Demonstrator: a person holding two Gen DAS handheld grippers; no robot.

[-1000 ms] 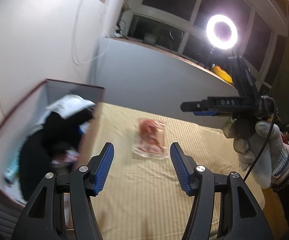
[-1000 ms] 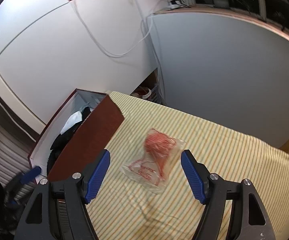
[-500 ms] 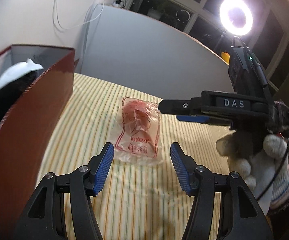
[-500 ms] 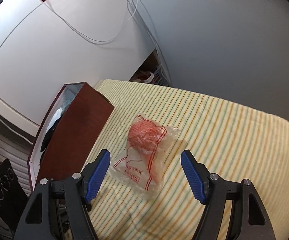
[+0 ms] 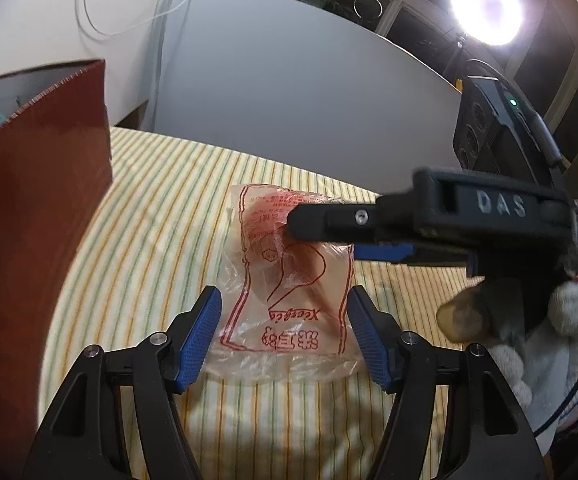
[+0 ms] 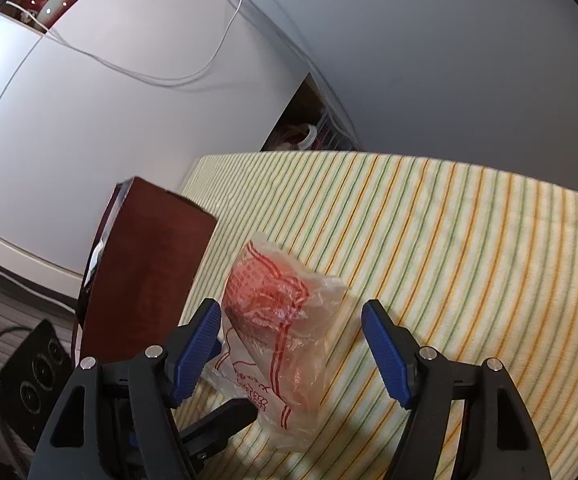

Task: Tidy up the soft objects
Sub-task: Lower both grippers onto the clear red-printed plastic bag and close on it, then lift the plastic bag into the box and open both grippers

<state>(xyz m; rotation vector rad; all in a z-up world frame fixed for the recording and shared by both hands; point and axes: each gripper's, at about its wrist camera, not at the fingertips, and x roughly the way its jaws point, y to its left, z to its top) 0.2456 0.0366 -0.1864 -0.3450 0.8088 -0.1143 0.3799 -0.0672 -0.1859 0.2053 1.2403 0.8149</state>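
A clear plastic bag with red print and a red net inside [image 5: 285,276] lies on the striped cloth; it also shows in the right wrist view [image 6: 277,320]. My left gripper [image 5: 285,332] is open, low over the bag's near end, a finger on each side. My right gripper [image 6: 291,344] is open and straddles the bag from the other side; in the left wrist view its black body [image 5: 429,216] reaches over the bag's far end. The left gripper's finger [image 6: 217,420] shows under the right one.
A dark red box [image 5: 29,208] stands open at the left, also in the right wrist view [image 6: 145,276]. The yellow striped cloth [image 6: 469,240] covers the surface. White panels stand behind. A ring light [image 5: 485,0] glares at the upper right. A gloved hand [image 5: 529,320] holds the right gripper.
Both grippers have moved down and in towards the bag, which now lies between the fingers of each. The box has slid to the left edge of the left view.
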